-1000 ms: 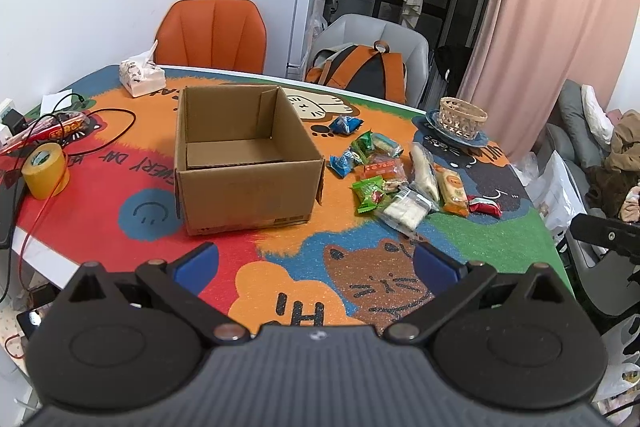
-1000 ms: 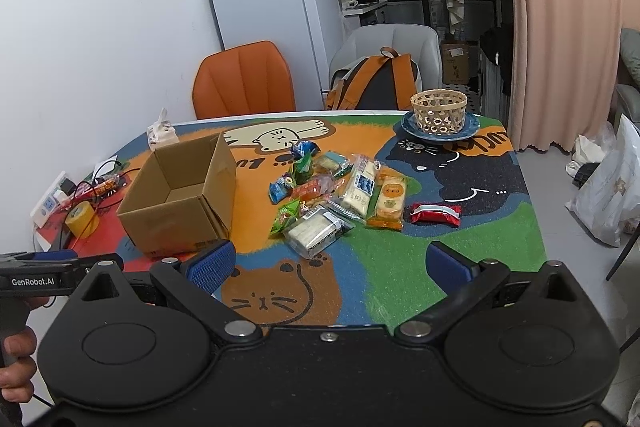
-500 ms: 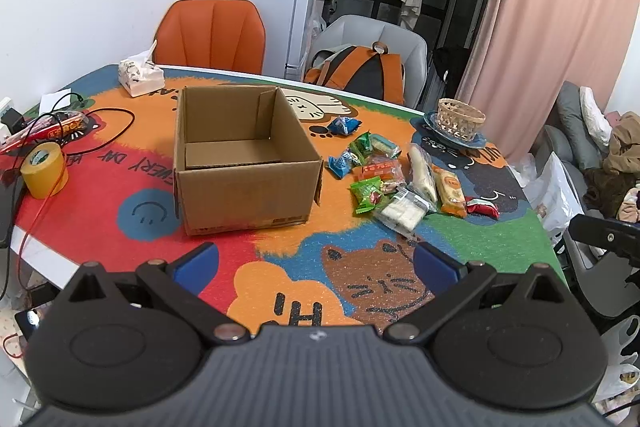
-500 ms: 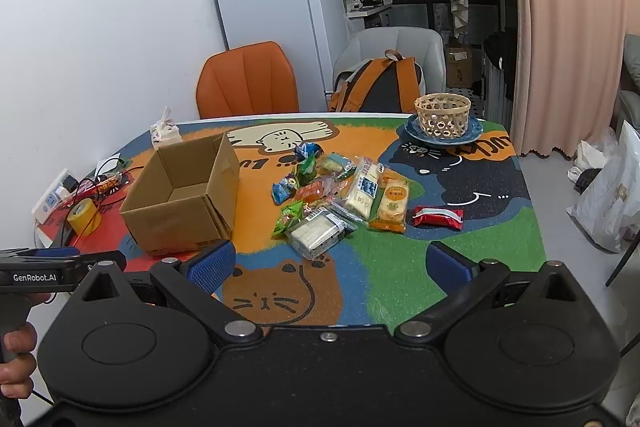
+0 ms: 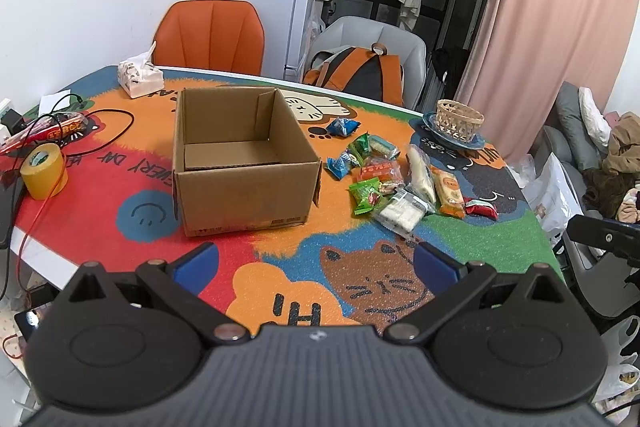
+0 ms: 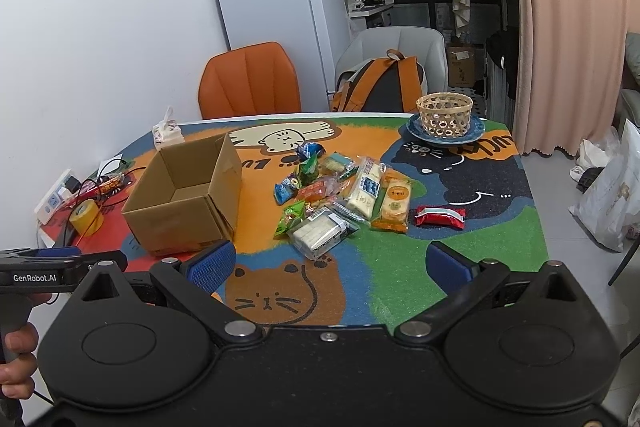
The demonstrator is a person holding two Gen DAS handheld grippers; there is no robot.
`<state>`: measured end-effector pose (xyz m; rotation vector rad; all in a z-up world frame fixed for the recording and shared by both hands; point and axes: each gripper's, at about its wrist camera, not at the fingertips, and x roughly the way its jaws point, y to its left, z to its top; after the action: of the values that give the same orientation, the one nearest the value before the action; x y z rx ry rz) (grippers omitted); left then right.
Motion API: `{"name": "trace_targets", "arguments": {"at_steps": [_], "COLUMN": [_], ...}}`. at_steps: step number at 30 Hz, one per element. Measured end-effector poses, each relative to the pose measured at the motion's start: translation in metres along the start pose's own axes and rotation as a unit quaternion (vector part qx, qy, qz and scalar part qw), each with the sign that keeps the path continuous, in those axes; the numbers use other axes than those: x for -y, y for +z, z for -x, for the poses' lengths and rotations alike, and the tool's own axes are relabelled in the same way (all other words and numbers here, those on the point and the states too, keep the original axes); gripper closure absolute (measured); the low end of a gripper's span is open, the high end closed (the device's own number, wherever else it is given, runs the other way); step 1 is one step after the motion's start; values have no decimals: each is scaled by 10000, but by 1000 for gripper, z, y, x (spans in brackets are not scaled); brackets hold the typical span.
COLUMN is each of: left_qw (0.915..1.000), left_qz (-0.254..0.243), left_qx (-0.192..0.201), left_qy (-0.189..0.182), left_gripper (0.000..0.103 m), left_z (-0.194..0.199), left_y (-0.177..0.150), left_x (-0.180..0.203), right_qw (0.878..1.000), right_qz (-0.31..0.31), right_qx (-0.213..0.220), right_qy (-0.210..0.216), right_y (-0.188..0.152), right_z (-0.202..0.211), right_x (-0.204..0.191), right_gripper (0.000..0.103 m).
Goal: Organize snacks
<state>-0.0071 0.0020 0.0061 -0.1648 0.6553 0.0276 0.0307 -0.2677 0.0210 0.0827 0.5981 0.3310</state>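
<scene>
Both hand-held grippers sit back at the near edge of the surface (image 6: pixel 460 259), nothing picked yet. Left hand-held gripper (image 5: pixel 316 263): jaws spread wide, empty. Right hand-held gripper (image 6: pixel 332 263): same, wide apart and empty, pointed at the snack pile (image 6: pixel 344 199).

Step in hand, as I read it: first reach for a snack. Suggest starting with the right one on the nearest item, the clear pack of pale bars (image 6: pixel 320 231), which lies on the pile's near edge. Come in low, pinch across its short width, lift clear before swinging over to the box (image 6: pixel 184 195). Wrappers are slick and overlap, so a sloppy pinch may drag neighbours.

The red packet (image 6: pixel 440 217) lies alone, just beside the pile: easy second grab.

Counts, near to far:
- 2 grippers
- 1 box, open top, looks empty, left of the pile
- roughly 10 snacks; overlap makes the exact number uncertain
- 1 tape roll (image 5: pixel 44 173)
- 1 wicker basket (image 6: pixel 444 115) on 1 blue plate (image 6: pixel 476 131)
- 1 tissue pack (image 5: pixel 140 79)
</scene>
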Motion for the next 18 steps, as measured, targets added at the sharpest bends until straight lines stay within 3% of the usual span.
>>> {"name": "trace_targets", "arguments": {"at_steps": [18], "left_qw": [10000], "left_qz": [-74], "left_qx": [-9], "left_qy": [-6], "left_gripper": [0], "left_z": [-7], "left_y": [3], "left_x": [7], "right_qw": [9999], "right_qz": [30], "right_qx": [100], "right_qy": [6], "right_y": [-1], "right_z": [-9], "right_x": [10], "right_gripper": [0]}}
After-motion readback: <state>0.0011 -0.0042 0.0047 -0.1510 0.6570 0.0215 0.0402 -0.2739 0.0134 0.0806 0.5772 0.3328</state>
